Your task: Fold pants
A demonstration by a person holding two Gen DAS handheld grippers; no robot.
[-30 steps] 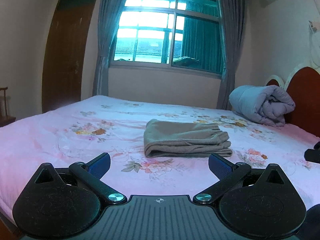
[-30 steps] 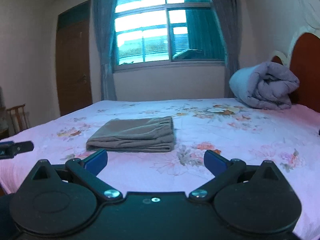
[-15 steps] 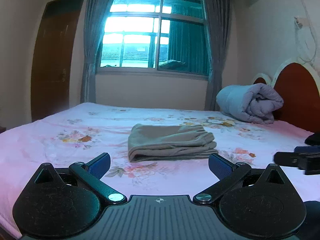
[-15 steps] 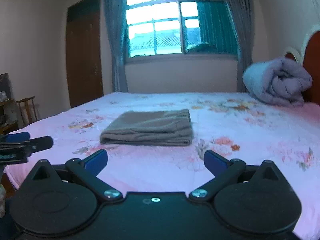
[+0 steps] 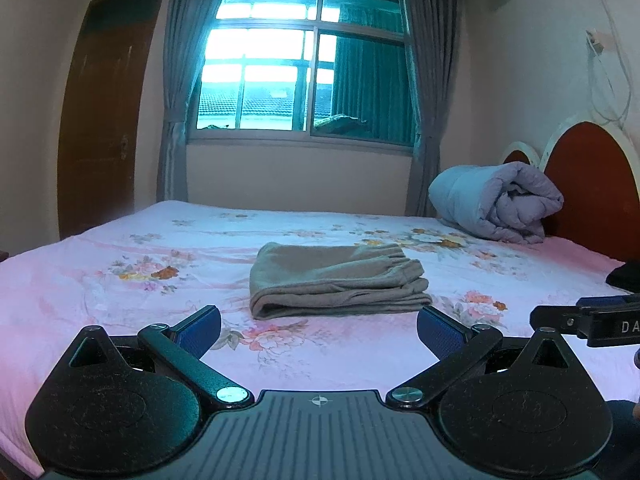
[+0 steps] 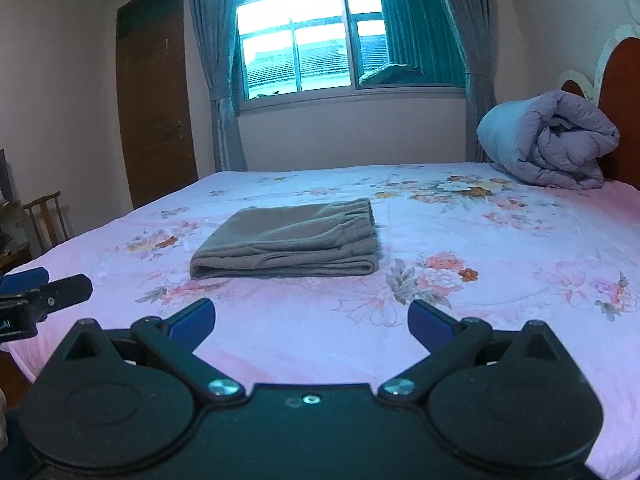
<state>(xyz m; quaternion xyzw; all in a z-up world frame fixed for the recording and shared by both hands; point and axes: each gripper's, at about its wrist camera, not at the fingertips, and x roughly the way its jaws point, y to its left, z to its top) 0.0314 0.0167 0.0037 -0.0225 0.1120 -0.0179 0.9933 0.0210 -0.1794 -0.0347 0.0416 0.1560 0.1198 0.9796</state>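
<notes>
Grey-brown pants lie folded in a flat rectangular stack on the pink floral bed sheet, waistband toward the headboard; the right wrist view shows the same pants mid-bed. My left gripper stands open near the bed's front edge, short of the pants, with nothing between its blue pads. My right gripper is open too, held back from the pants and empty. Each view catches a tip of the other gripper at its side edge.
A rolled grey-lilac duvet rests by the red headboard at the right. A window with curtains and a brown door lie beyond the bed. A wooden chair stands at the left.
Both grippers have drawn back a little and tilted, so the pants sit slightly farther off. The pants have not moved; both grippers stay open.
</notes>
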